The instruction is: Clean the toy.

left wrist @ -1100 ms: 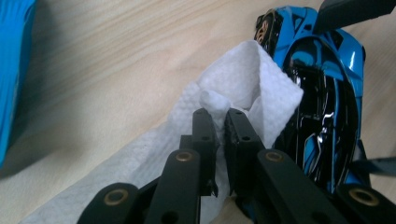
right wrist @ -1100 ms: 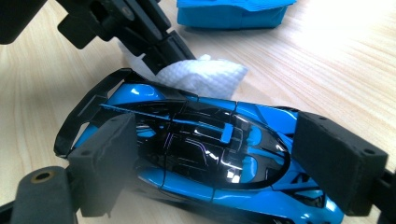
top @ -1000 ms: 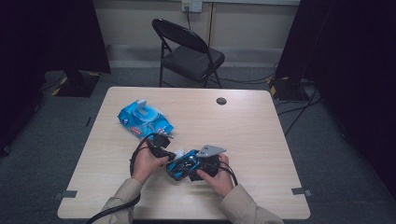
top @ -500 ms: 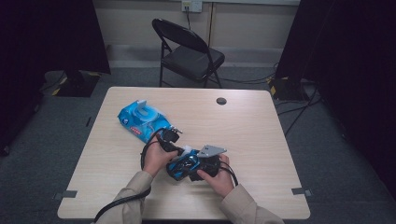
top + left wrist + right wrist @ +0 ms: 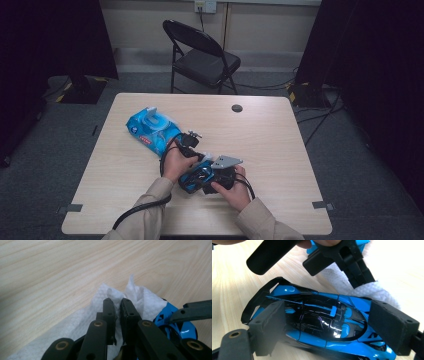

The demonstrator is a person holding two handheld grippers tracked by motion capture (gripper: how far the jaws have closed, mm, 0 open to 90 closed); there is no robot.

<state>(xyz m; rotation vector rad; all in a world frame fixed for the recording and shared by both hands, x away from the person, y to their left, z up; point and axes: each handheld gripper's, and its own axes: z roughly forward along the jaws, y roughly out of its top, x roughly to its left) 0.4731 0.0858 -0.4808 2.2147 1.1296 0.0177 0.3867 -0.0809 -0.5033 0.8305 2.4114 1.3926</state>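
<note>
A shiny blue and black toy car (image 5: 322, 315) lies on its side just above the table, and my right gripper (image 5: 329, 322) is shut on it, one pad on each flank. In the high view the car (image 5: 192, 180) is near the table's front middle, with the right gripper (image 5: 200, 181) held from the right. My left gripper (image 5: 117, 302) is shut on a bunched white wipe (image 5: 147, 300), right beside the car (image 5: 180, 325). From the right gripper view the left gripper (image 5: 362, 280) and the wipe (image 5: 374, 292) sit at the car's far end.
A blue pack of wipes (image 5: 152, 127) lies on the wooden table (image 5: 280, 145) behind the left hand. A small black disc (image 5: 237, 108) is set in the table near its back edge. A black folding chair (image 5: 200, 52) stands beyond the table. The left gripper's cable (image 5: 140, 210) trails off the front edge.
The left hand has moved right with the wipe, from beside the wipes pack up against the car. The right hand and the car have stayed still.
</note>
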